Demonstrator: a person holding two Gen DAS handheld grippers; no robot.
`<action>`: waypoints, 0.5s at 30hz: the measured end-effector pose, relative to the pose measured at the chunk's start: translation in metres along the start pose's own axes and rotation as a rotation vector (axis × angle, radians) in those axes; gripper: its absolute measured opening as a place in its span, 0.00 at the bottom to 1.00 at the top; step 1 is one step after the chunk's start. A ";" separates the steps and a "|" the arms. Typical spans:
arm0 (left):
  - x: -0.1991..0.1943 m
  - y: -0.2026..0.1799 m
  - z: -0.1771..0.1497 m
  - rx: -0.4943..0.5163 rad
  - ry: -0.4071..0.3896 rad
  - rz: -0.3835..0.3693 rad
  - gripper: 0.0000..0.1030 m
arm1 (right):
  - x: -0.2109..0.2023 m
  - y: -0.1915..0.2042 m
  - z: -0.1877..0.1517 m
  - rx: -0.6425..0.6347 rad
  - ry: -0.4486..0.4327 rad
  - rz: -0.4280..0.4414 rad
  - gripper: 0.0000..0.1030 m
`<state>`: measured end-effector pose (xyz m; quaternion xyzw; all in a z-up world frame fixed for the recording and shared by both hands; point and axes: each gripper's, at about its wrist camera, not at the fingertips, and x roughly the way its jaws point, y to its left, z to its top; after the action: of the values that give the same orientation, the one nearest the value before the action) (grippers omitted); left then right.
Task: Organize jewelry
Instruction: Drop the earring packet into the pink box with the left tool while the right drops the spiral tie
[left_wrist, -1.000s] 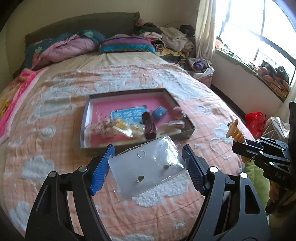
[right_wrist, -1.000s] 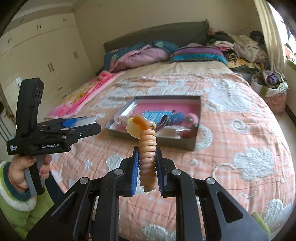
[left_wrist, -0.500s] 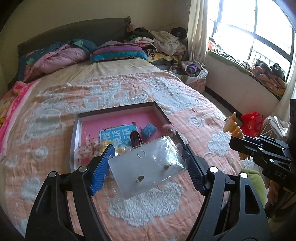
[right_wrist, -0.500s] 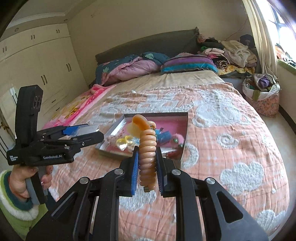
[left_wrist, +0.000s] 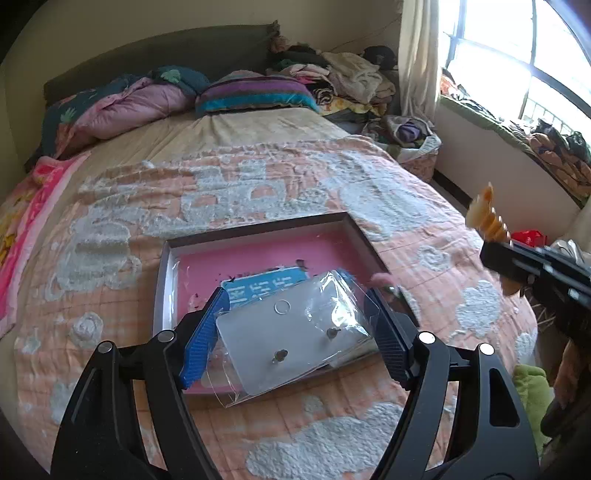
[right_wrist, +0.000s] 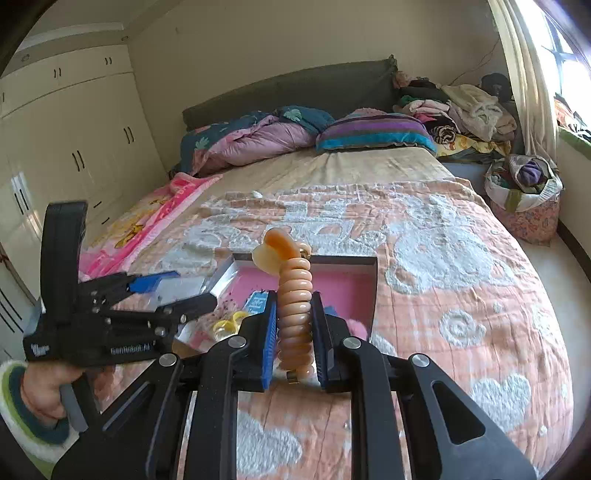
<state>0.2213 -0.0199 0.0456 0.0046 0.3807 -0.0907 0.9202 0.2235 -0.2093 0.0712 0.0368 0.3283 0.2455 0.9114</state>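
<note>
Where visible, "GenRobot.AI" on left claw (right_wrist: 173, 291)

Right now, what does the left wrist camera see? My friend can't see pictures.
The left gripper holds a clear plastic packet with two small earrings over a pink-lined box on a peach quilt. At the right edge, the right gripper holds an orange coiled hair tie.
</note>
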 end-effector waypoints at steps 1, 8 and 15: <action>0.003 0.002 -0.001 -0.003 0.005 0.006 0.65 | 0.007 0.000 0.003 -0.002 0.008 0.000 0.16; 0.024 0.022 -0.009 -0.026 0.041 0.031 0.65 | 0.047 -0.001 0.005 -0.005 0.066 -0.008 0.16; 0.043 0.041 -0.020 -0.053 0.082 0.048 0.66 | 0.097 -0.003 -0.015 0.000 0.167 -0.021 0.16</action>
<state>0.2442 0.0153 -0.0018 -0.0069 0.4201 -0.0582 0.9056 0.2794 -0.1673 0.0025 0.0128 0.4038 0.2379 0.8833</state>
